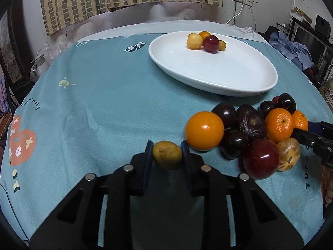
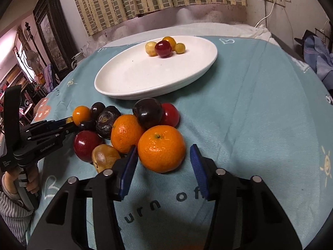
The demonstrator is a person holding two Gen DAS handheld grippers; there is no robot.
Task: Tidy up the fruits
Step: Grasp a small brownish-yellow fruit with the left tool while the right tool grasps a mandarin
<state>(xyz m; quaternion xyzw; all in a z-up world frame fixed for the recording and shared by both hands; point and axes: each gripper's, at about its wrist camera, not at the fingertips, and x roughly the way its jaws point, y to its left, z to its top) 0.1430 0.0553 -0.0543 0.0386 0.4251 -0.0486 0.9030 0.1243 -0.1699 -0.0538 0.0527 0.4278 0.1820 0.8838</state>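
My left gripper is shut on a small yellow-brown fruit, just above the teal tablecloth, left of a big orange. A pile of dark plums, red plums and mandarins lies to its right. My right gripper is open, its blue pads on either side of a mandarin at the near edge of the pile, not touching it. A white oval plate behind the pile holds several small fruits; it also shows in the right wrist view.
The teal cloth covers a round table. The left gripper and the hand holding it show at the left of the right wrist view. Curtain, wall sockets and cluttered furniture stand behind and beside the table.
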